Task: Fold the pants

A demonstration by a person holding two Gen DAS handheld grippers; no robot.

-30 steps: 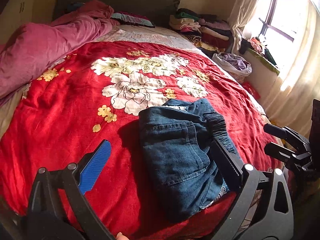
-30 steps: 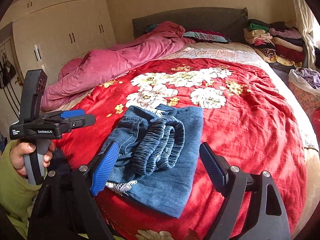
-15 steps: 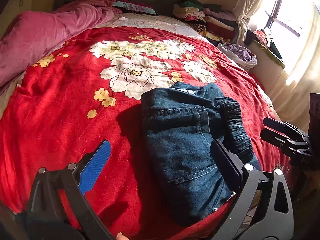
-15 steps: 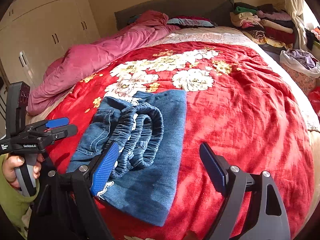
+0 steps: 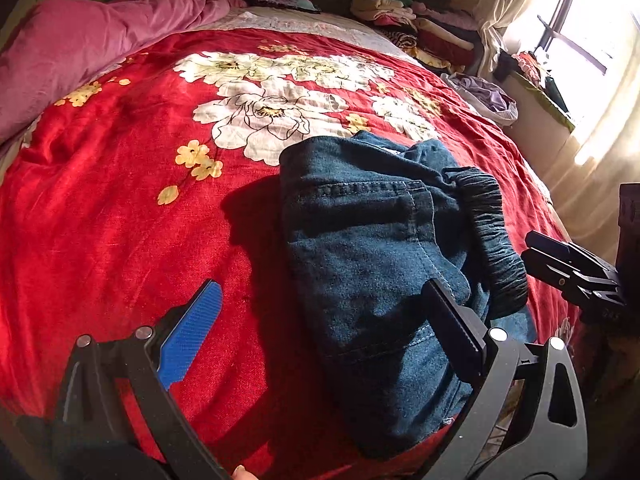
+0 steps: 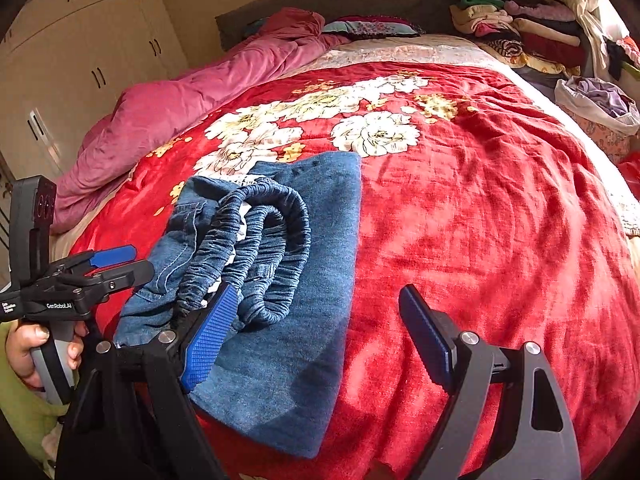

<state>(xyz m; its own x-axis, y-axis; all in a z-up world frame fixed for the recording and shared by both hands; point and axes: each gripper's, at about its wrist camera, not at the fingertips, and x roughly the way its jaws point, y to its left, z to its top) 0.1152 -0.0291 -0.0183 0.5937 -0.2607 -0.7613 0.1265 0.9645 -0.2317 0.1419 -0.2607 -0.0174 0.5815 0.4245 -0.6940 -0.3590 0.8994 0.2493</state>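
Note:
Blue denim pants [image 5: 372, 240] lie folded in a compact bundle on the red floral blanket [image 5: 120, 208], near the bed's front edge. Their gathered elastic waistband [image 6: 272, 248] lies on top. My left gripper [image 5: 320, 332] is open and empty, just in front of the bundle, its right finger over the denim. My right gripper [image 6: 316, 324] is open and empty, its left finger over the bundle's near edge [image 6: 276, 380]. Each gripper shows in the other's view: the left at the left edge [image 6: 116, 264], the right at the right edge [image 5: 560, 264].
A pink duvet [image 5: 80, 44] is bunched along the far left of the bed. Folded clothes [image 5: 424, 28] are stacked at the far right by the headboard. A bag of laundry [image 5: 488, 96] and a window [image 5: 576, 32] are beside the bed. Wardrobes [image 6: 80, 72] stand on the left.
Both grippers have moved closer and lower toward the folded pants, staying open. The pants have not moved.

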